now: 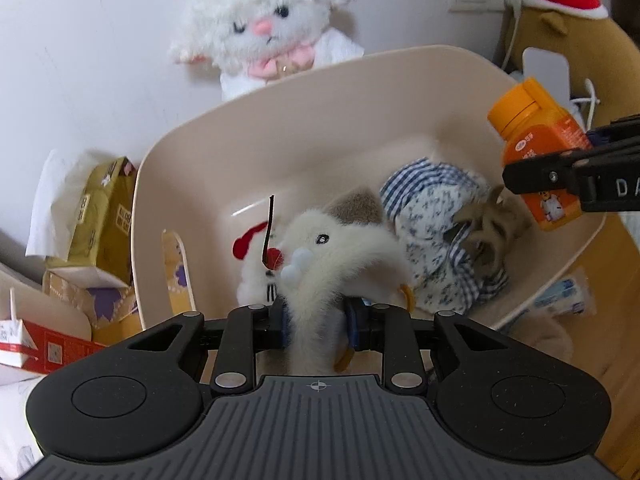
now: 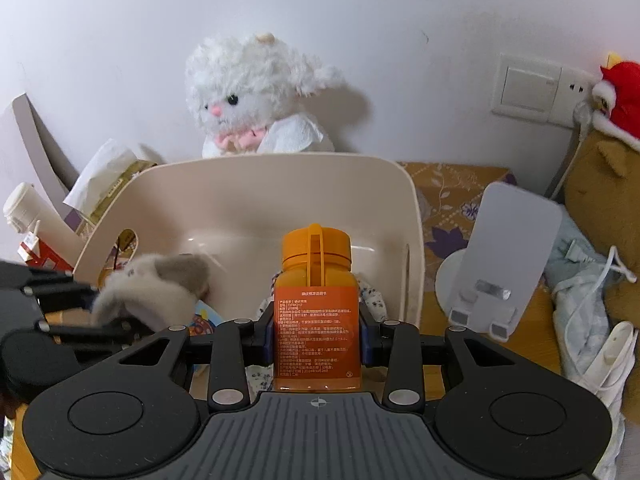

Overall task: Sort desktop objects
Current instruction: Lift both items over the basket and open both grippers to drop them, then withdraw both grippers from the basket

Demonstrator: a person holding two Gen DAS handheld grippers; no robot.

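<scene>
Two items are in transit to the beige plastic bin point(image 2: 412, 216): a small grey-and-cream plush toy point(image 1: 332, 248) and an orange bottle point(image 2: 316, 304). The left claw point(image 1: 316, 320) is clamped on the plush by its lower body, the blue pads sunk into the fur on both sides, with the head hanging over the bin's near rim. The right claw point(image 2: 318, 334) grips the bottle squarely across its labelled sides, cap upward, held above the bin's right half. Inside the bin already lie a blue checked and floral cloth point(image 1: 432, 240) and a tan hair clip point(image 1: 488, 228) toward the right wall.

Judgement: both items appear to be at the drop stage. To do it well, carry each clear of the rim before release, and lower the bottle close to the bin floor so it does not bounce or tip out. The plush fur may cling to the pads; open wide. Keep the claws apart over the bin.

Behind the bin sits a white plush lamb point(image 2: 256, 96); left of it, a tissue pack point(image 1: 100, 208); right of it, a white phone stand point(image 2: 504, 256).
</scene>
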